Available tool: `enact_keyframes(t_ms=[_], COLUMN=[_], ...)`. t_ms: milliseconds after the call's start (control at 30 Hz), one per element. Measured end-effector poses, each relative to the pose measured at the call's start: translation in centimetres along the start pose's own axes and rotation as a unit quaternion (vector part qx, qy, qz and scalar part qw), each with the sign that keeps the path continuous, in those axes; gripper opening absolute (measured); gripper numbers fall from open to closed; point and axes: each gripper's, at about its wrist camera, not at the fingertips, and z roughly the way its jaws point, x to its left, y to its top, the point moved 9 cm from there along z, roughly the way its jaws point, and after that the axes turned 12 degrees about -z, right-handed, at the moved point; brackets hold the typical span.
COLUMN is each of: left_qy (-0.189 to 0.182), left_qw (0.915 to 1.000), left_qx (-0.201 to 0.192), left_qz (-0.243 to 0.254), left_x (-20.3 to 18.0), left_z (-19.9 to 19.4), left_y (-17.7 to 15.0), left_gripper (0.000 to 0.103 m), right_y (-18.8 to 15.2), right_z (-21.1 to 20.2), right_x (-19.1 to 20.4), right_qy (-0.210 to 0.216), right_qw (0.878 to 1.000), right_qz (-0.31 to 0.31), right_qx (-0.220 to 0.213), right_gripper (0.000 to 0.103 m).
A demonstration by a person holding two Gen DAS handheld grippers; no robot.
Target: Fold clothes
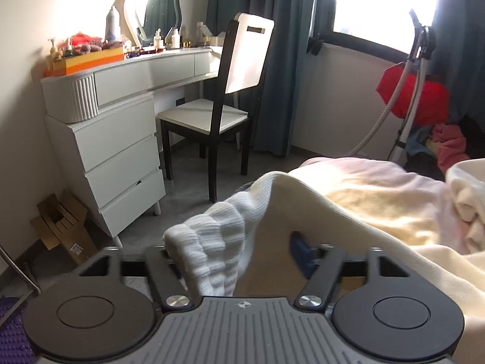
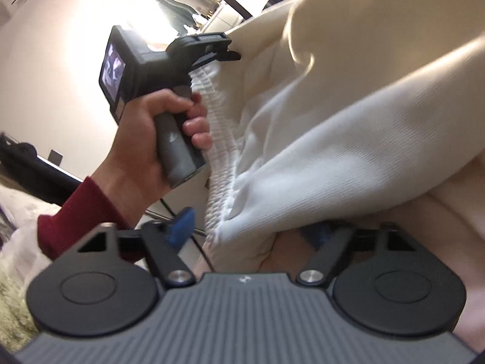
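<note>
A: What is the left gripper (image 1: 239, 254) doing?

B: Its fingers stand fairly wide, with the ribbed white hem (image 1: 209, 242) of a cream sweatshirt (image 1: 348, 212) bunched between them. One blue pad (image 1: 300, 253) shows on the right side; the left finger is buried under the ribbing. Whether the pads press the cloth, I cannot tell from this view.

A: Does the other camera help?

B: A little. From the right wrist view the left gripper (image 2: 233, 56) appears at upper centre, its black tips at the top edge of the ribbed band (image 2: 215, 139), which hangs down from there. The person's left hand (image 2: 151, 133), in a dark red sleeve (image 2: 72, 221), wraps the grey handle. The tips look close together on the fabric, so it seems to pinch the hem.

A: And the right gripper (image 2: 251, 233)?

B: Its fingers are spread apart. The cream cloth drapes across the gap and covers the right finger; the left blue pad (image 2: 182, 227) is bare, just beside the ribbing. A firm hold cannot be confirmed.

A: Where does the sweatshirt lie?

B: Lifted between the two grippers, its body trailing onto a pale pink bed cover (image 1: 379, 176). Behind stand a white dressing table (image 1: 127, 97), a black-framed chair (image 1: 218, 100) and teal curtains (image 1: 282, 45).
</note>
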Motion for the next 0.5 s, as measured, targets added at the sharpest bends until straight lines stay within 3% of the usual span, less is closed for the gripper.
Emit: enact_keyframes(t_ms=[133,233,500], left_qy=[-0.014,-0.036,-0.129], left_qw=[0.9990,0.9973,0.9827], left_qx=[-0.032,-0.046,-0.108], left_qz=[0.027,0.045,0.077], left_x=[-1.4,-3.3,-11.1], left_z=[-6.5,-12.0,-28.4], left_y=[-0.8,-2.2,-9.1], left_gripper=[0.099,0.099,0.099], right_y=[0.2,0.2,0.1], right_z=[-3.7,-8.0,-20.2], right_x=[1.0,1.5,0.5], right_qy=[-0.032,-0.077,-0.211], right_qw=[0.999,0.992,0.946], right_qz=[-0.040,-0.093,-0.218], right_qx=[-0.015,-0.039,-0.111], right_gripper=[0.083,0.083,0.083])
